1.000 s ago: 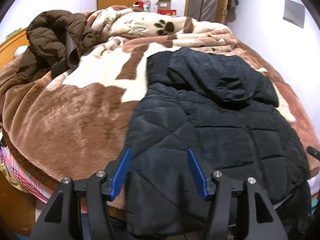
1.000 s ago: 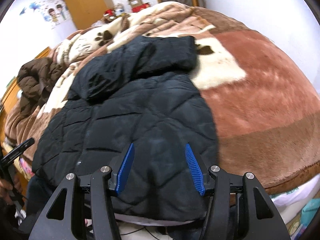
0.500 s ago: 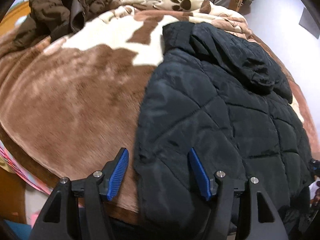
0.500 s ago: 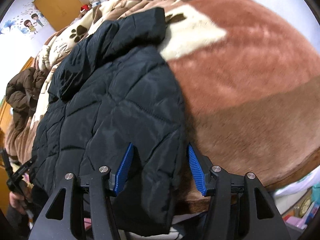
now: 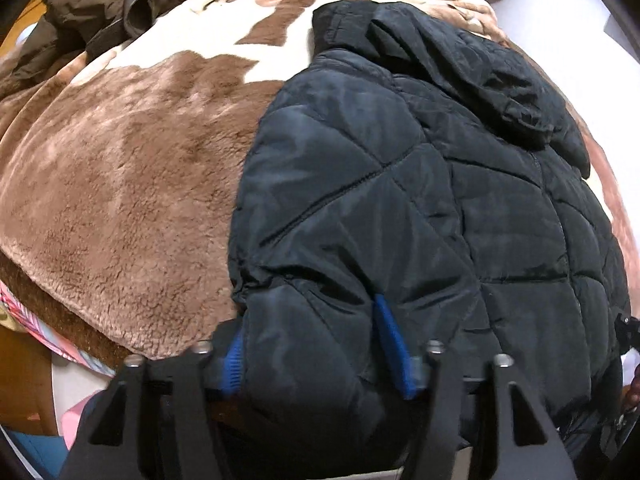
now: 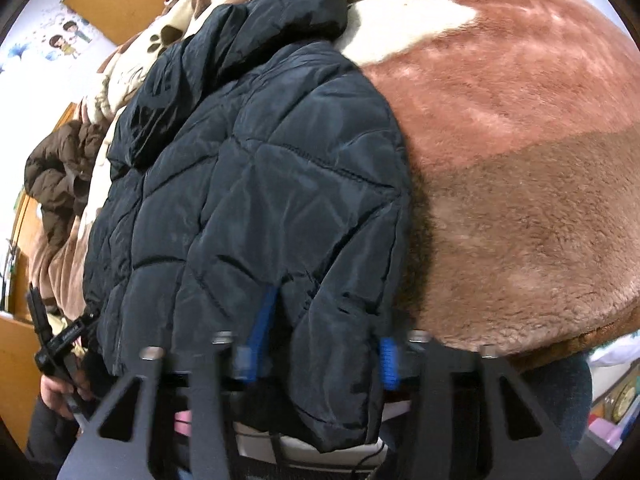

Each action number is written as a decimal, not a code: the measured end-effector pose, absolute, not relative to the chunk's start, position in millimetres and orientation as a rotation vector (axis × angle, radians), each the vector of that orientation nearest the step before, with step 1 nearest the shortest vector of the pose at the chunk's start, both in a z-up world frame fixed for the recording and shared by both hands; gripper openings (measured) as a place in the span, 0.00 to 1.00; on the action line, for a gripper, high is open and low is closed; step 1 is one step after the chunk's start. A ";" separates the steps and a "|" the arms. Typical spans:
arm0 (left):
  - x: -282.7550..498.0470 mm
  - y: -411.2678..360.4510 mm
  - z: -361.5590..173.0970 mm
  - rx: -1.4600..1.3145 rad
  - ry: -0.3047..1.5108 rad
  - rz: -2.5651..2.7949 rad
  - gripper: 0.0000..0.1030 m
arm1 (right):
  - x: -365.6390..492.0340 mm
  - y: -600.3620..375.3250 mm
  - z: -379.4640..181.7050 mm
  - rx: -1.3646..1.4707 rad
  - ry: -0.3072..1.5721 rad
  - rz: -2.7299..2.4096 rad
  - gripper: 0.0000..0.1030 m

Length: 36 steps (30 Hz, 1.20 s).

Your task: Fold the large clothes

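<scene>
A black quilted hooded jacket (image 5: 400,184) lies flat on the bed, hood toward the far side; it also shows in the right wrist view (image 6: 248,176). My left gripper (image 5: 316,344) straddles the jacket's near left hem corner, with the padded fabric bunched between its blue pads (image 5: 390,344); the jaws stand wide around it. My right gripper (image 6: 324,340) straddles the near right hem corner the same way, with fabric between its blue pads (image 6: 262,332). Neither jaw is visibly clamped.
A brown and cream plush blanket (image 5: 120,184) covers the bed, also in the right wrist view (image 6: 520,160). A brown puffer jacket (image 5: 80,12) lies heaped at the far left. The bed's front edge runs just under both grippers. The other gripper (image 6: 52,340) shows at the left.
Both grippers have moved forward and down onto the jacket's near hem. The hem corners now sit between the jaws, where before the jaws hovered over the jacket.
</scene>
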<state>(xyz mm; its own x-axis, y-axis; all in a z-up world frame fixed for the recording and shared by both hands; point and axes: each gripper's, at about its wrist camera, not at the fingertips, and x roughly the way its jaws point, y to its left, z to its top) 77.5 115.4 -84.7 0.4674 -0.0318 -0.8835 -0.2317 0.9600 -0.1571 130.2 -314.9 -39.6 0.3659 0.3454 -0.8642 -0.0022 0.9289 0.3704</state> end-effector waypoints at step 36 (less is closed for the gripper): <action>106.0 163.2 118.1 -0.524 0.597 -0.049 0.15 | 183.5 -336.9 149.4 0.476 0.736 0.416 0.12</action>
